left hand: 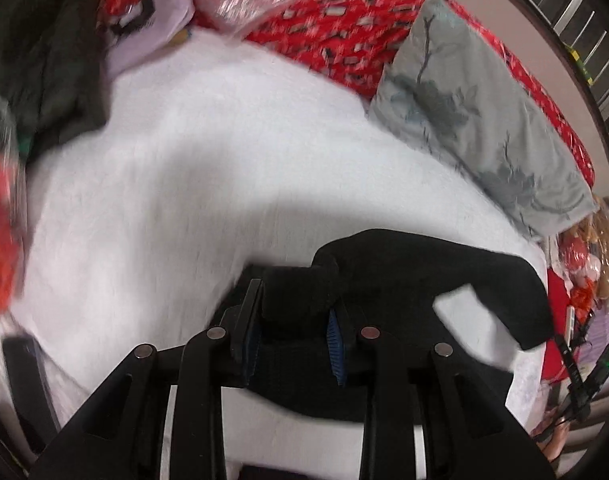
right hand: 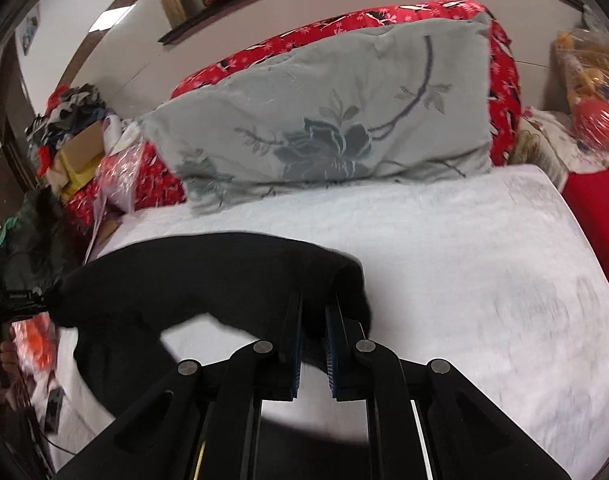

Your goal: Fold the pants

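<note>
Black pants (left hand: pixel 424 264) hang above a white bed cover (left hand: pixel 184 200), stretched between both grippers. My left gripper (left hand: pixel 294 300) is shut on a bunched end of the pants at the bottom centre of the left wrist view. In the right wrist view the pants (right hand: pixel 192 276) sag to the left, and my right gripper (right hand: pixel 314 308) is shut on their other end over the white cover (right hand: pixel 484 260). The fabric below both grippers is hidden by the gripper bodies.
A grey flowered pillow (right hand: pixel 328 120) leans on a red patterned bedspread (left hand: pixel 336 40) at the far side. Dark clothing (left hand: pixel 44 52) lies at the left. A pile of clutter and a cardboard box (right hand: pixel 76 136) stand at the bed's left; bagged items (right hand: pixel 584 92) at the right.
</note>
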### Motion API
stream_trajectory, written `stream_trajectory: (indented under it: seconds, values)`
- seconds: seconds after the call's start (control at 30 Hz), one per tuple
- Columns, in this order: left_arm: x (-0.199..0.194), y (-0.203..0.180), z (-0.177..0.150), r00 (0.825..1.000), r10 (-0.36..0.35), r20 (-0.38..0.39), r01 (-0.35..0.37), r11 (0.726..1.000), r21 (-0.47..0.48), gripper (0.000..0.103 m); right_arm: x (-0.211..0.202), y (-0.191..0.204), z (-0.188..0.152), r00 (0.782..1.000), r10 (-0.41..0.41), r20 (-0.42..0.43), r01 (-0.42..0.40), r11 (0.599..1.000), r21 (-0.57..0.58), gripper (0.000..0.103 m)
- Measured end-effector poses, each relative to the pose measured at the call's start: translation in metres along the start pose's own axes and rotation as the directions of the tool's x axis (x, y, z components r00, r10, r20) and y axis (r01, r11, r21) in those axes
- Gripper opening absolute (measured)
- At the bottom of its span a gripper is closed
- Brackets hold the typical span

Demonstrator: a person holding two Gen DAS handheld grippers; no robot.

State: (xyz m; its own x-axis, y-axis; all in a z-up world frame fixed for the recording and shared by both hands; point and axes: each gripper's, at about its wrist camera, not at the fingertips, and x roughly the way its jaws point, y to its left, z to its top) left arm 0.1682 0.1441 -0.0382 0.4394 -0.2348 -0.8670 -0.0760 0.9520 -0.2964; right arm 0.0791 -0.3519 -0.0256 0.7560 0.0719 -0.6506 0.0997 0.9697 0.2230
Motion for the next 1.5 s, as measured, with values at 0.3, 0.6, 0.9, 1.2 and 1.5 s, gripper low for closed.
stream_trajectory:
  seconds: [0.3, 0.6, 0.9, 1.2, 1.5]
  values:
    - [0.032, 0.065, -0.056, 0.982, -0.085, -0.170, 0.045, 0.973, -0.227, 0.026, -0.027, -0.023, -0.104, 0.986, -0.107, -0.127, 0.111, 0.994, 0.025, 0.015]
    - [-0.021, 0.042, -0.062, 0.977, -0.207, -0.041, 0.191, 0.950, -0.247, 0.044, -0.065, -0.039, -0.099, 0.996, 0.018, -0.082, 0.002, 0.969, 0.246, 0.058]
    - [0.036, 0.035, -0.064, 0.965, -0.226, -0.135, 0.170, 0.927, -0.336, 0.047, -0.001, -0.041, -0.076, 0.960, 0.266, -0.083, -0.163, 0.778, 0.607, 0.066]
    - [0.052, 0.037, -0.047, 0.969, -0.201, -0.145, 0.137, 0.923, -0.360, 0.047, 0.071, -0.040, -0.074, 0.954, 0.285, -0.088, -0.104, 0.594, 0.798, 0.066]
    - [0.014, 0.025, -0.006, 0.957, -0.289, -0.041, 0.253, 0.891, -0.376, 0.006, 0.061, -0.046, -0.034, 0.957, 0.285, 0.043, -0.218, 0.616, 0.757, 0.003]
